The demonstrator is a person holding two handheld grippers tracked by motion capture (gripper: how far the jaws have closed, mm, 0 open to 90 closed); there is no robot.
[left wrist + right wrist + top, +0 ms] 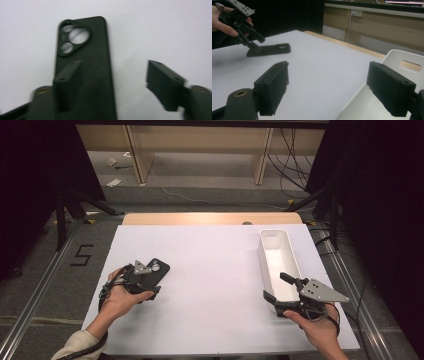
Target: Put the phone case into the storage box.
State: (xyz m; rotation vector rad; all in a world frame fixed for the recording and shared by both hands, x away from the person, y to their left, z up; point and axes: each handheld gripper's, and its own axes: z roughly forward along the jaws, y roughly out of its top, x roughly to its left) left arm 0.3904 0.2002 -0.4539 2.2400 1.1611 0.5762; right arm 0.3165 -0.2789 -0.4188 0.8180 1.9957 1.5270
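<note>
**Left gripper over a phone case, right gripper at a white tray**

A black phone case (154, 270) lies flat on the white counter (210, 270), left of centre in the high view, its camera cut-outs toward the upper right. The left gripper (152, 291) sits at the case's lower end, held by the left hand (120, 300). In the left gripper view its fingers (67, 82) are spread wide: one is over the case's lower part, the other over bare counter to the right. The picture is blurred, so I cannot tell whether either finger touches the case.

At the right of the high view a long white tray (278, 265) stands on the counter. The right gripper (277, 287), in the right hand (317, 325), is at the tray's near end. Its fingers (273, 87) are also spread and hold nothing; in the right gripper view one is over the counter, the other over the tray's rim.
</note>
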